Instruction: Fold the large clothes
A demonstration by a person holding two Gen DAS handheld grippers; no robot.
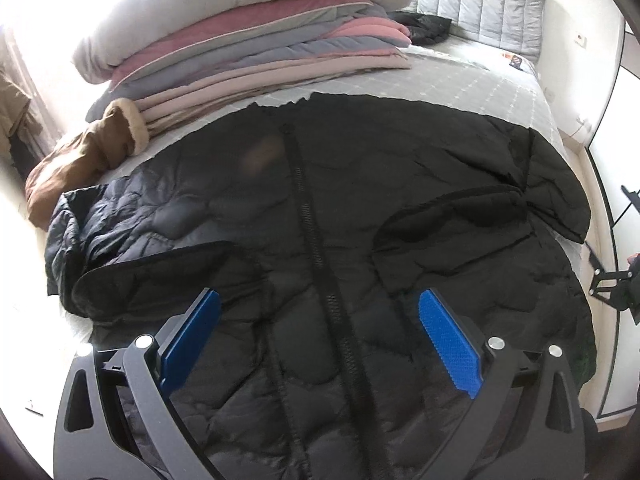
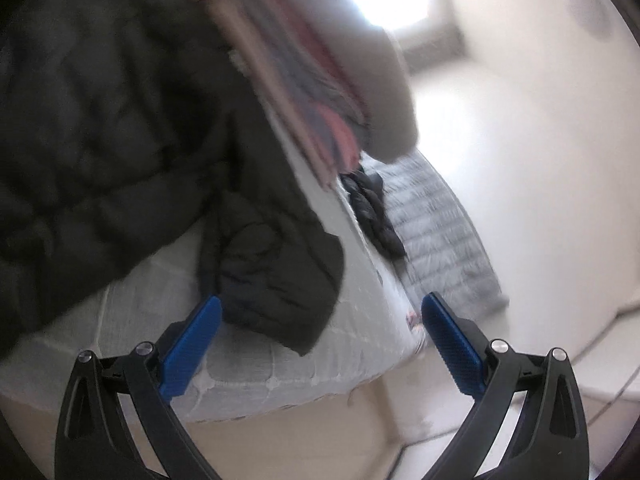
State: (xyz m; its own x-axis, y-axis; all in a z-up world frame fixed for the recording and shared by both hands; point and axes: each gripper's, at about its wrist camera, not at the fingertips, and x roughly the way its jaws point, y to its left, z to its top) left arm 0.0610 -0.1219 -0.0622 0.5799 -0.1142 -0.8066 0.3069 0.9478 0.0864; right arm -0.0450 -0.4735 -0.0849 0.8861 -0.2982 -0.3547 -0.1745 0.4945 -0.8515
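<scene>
A wide bed [image 1: 460,80] with a pale grey quilted cover carries everything here. A black quilted puffer jacket [image 1: 320,220] lies spread flat across its near half, zip up the middle, one sleeve [image 2: 276,276] draped over the mattress edge. Along the far left side sits a stack of folded pink, grey and beige blankets [image 1: 256,56] topped by a thick white duvet [image 1: 224,8]. Beside the stack lies a crumpled brown coat with a fur-trimmed edge [image 1: 88,152]. A small dark garment [image 1: 424,26] rests near the grey padded headboard [image 1: 480,4].
</scene>
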